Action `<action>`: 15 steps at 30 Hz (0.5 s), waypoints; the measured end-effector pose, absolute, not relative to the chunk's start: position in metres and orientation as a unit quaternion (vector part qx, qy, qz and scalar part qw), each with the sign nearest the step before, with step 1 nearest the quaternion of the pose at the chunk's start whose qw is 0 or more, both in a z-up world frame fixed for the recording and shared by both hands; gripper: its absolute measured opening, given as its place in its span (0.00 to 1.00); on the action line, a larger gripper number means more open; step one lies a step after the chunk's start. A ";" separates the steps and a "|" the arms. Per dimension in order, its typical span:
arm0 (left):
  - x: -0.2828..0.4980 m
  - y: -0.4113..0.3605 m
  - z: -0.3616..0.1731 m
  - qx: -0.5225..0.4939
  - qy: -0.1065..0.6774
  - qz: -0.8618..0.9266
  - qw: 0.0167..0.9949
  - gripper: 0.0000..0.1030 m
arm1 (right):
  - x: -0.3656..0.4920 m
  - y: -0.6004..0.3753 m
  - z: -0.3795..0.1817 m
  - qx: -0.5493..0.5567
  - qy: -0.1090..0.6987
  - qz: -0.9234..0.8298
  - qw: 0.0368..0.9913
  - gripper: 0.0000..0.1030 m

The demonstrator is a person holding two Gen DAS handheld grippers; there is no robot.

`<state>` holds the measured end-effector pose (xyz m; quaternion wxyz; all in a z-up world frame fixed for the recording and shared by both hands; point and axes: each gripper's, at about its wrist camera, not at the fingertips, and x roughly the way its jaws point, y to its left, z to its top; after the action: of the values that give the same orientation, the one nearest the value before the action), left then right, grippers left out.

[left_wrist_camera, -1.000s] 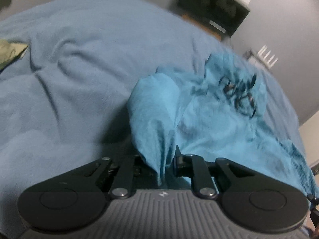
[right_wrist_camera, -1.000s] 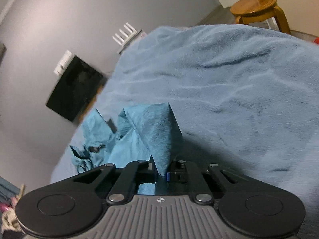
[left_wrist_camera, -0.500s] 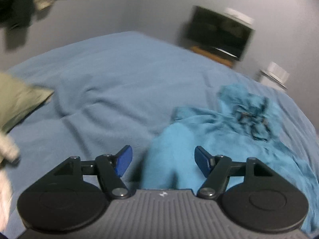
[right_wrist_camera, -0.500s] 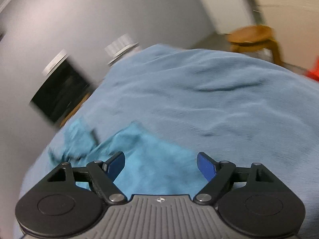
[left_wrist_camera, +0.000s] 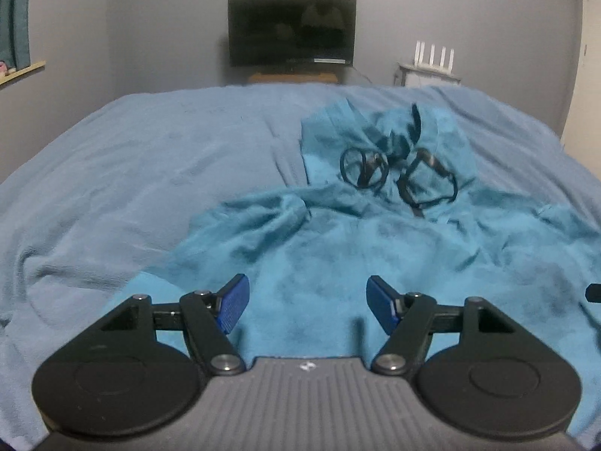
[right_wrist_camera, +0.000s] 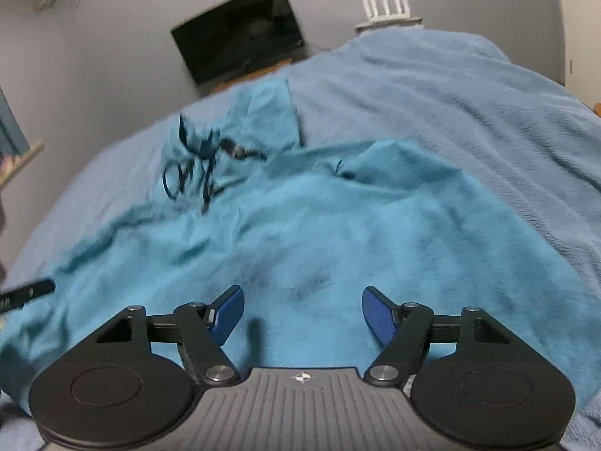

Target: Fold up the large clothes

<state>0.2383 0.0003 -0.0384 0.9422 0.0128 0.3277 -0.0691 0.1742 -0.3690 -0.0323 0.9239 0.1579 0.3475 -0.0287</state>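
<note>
A teal hooded garment (left_wrist_camera: 338,248) lies spread on the blue bed, hood end far from me, with black drawstrings (left_wrist_camera: 398,173) looped near the hood. It also fills the right wrist view (right_wrist_camera: 319,233), with the drawstrings (right_wrist_camera: 199,173) at upper left. My left gripper (left_wrist_camera: 307,302) is open and empty just above the garment's near edge. My right gripper (right_wrist_camera: 300,310) is open and empty above the near edge too. A dark tip of the other gripper (right_wrist_camera: 26,293) shows at the left edge of the right wrist view.
A light blue blanket (left_wrist_camera: 150,173) covers the bed around the garment. A black TV (left_wrist_camera: 292,30) hangs on the grey wall beyond the bed. A white router (left_wrist_camera: 432,56) stands on a small stand at the right. A window ledge (left_wrist_camera: 22,71) is at left.
Both grippers were shut on the garment's fabric a second ago. They have opened and let go. The garment has dropped and now lies spread flat on the bed.
</note>
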 end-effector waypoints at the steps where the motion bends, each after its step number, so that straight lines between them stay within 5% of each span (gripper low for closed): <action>1: 0.243 -0.002 -0.044 0.017 0.336 -0.068 0.939 0.66 | 0.177 -0.364 -0.039 0.153 0.354 -0.027 0.922 0.71; 10: 0.262 0.043 -0.083 -0.024 0.386 0.020 0.922 0.68 | 0.219 -0.344 -0.066 0.082 0.330 -0.031 0.940 0.73; 15: 0.263 0.032 -0.092 0.035 0.373 0.046 0.926 0.68 | 0.237 -0.346 -0.074 0.061 0.310 -0.024 0.949 0.71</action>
<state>0.2626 0.0317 -0.0923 0.9261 0.0347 0.3730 0.0461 0.2372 -0.3462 -0.0745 0.9486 0.0606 0.3097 -0.0236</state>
